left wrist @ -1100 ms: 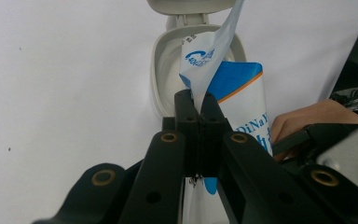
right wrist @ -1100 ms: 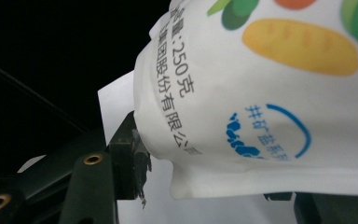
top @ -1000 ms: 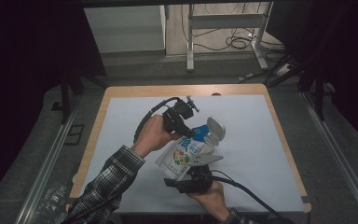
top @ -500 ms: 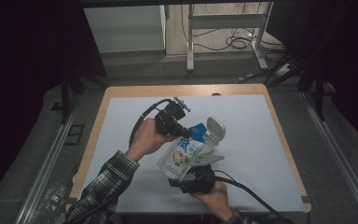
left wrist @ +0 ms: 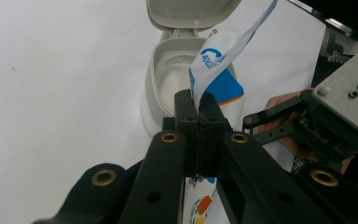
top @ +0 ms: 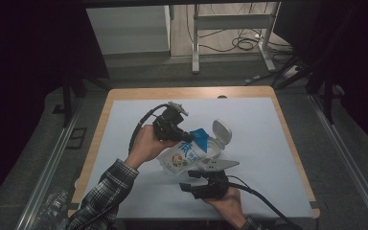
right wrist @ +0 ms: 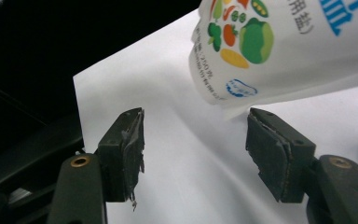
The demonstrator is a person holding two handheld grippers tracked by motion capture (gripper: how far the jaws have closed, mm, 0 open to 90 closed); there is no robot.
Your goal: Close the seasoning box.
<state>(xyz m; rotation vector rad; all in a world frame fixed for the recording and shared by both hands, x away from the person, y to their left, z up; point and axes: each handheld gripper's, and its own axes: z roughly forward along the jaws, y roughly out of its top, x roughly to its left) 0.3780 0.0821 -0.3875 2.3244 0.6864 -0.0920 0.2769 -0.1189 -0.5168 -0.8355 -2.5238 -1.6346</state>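
A white pouch (top: 181, 155) with a blue top and a vegetable print hangs tilted over the table. My left gripper (top: 184, 135) is shut on its top edge; in the left gripper view the jaws (left wrist: 196, 100) pinch the pouch (left wrist: 219, 70) just in front of a white container (left wrist: 168, 70). The container (top: 214, 146) stands beside the pouch with its flip lid (top: 222, 132) open. My right gripper (top: 188, 180) sits below the pouch's bottom. In the right gripper view, the right gripper (right wrist: 193, 135) is open, and the pouch (right wrist: 279, 51) hangs above its right jaw, not between the pads.
A pale mat (top: 258, 124) covers the wooden table (top: 287, 129), with free room to the right and at the back. Black cables trail from both grippers. Dark floor and metal rails surround the table.
My left hand has shifted a little left and down with the pouch in its grip. The right hand has hardly moved.
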